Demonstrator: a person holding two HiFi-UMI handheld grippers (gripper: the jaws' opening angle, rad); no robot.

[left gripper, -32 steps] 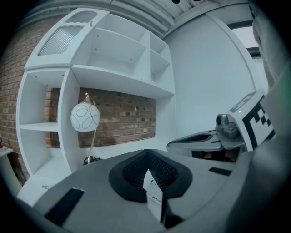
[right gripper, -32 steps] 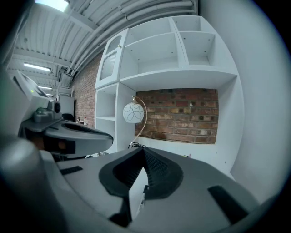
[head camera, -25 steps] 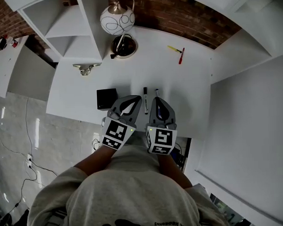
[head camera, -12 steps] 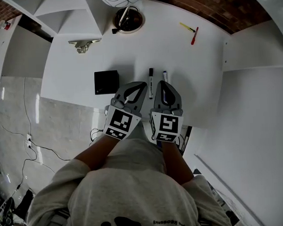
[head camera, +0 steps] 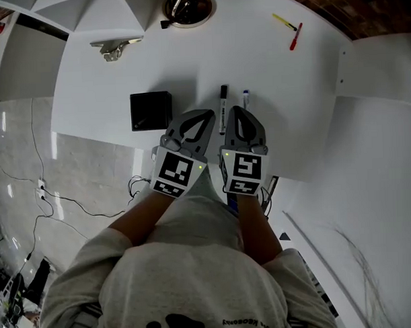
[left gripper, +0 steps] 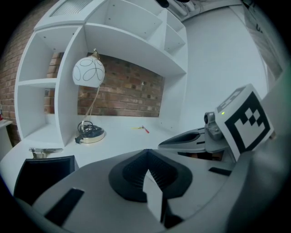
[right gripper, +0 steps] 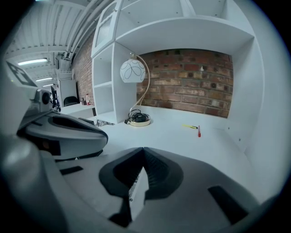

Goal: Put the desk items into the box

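Together, the left gripper (head camera: 202, 117) and right gripper (head camera: 239, 112) hang over the counter (head camera: 284, 103) edge, jaws clenched, empty. A black box (head camera: 150, 111) lies beside them.

Head view: from above, steeply down onto the surface (head camera: 256, 64).
2 gripper views: low, close, facing the brick wall (right gripper: 200, 82).
Shared by all 3: lamp (left gripper: 88, 73), red pen (right gripper: 198, 132).

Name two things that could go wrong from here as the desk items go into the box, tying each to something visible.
1. Both tools are shut, and the left tool and right tool sit just short of the two markers; a nudge could roll them away.
2. The black box sits near the front edge of the desk, so a push might slide it off.
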